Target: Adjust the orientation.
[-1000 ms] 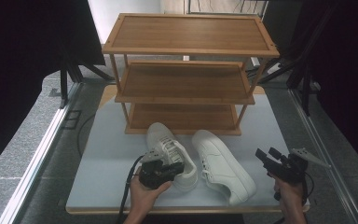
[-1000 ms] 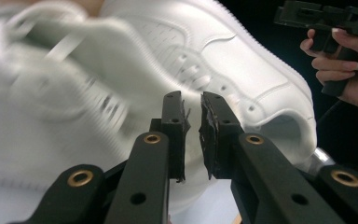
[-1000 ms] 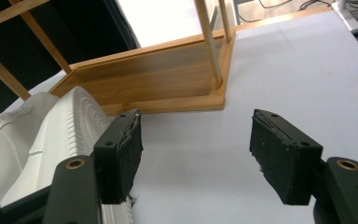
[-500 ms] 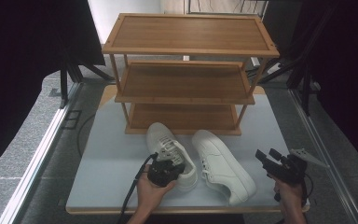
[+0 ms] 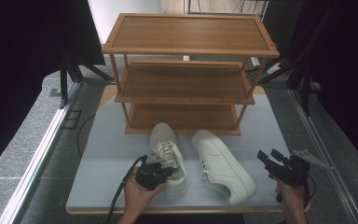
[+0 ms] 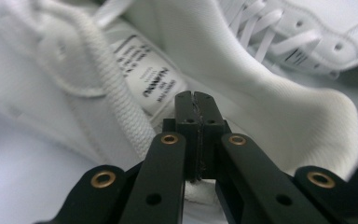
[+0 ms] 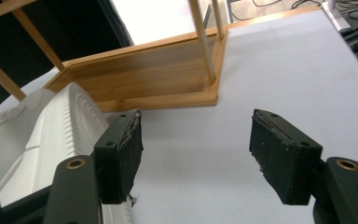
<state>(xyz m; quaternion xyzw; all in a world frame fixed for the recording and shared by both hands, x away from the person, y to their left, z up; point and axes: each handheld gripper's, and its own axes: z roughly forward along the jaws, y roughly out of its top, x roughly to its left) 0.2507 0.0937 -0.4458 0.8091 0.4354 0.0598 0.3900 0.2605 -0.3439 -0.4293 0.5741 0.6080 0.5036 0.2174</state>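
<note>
Two white sneakers lie on the pale table point(image 5: 105, 158) in front of a wooden rack. My left gripper point(image 5: 163, 163) is at the heel end of the left sneaker point(image 5: 165, 140). In the left gripper view its jaws point(image 6: 195, 100) are pressed together over the shoe's opening, with white heel-rim material caught low between them and the tongue label point(image 6: 154, 84) just beyond. The right sneaker point(image 5: 223, 168) lies beside it, its laces point(image 6: 279, 32) at the top right of that view. My right gripper point(image 5: 268, 155) hovers open to the right of that sneaker point(image 7: 51, 140), with nothing between its pads.
A three-tier wooden shoe rack point(image 5: 186, 79) stands at the back of the table, its bottom shelf point(image 7: 144, 79) just behind the shoes. Bare table surface point(image 7: 270, 70) lies right of the rack. Dark curtains and cables flank the table.
My left gripper has pushed forward and down onto the left sneaker's heel and closed there. The right gripper and both sneakers stay in place.
</note>
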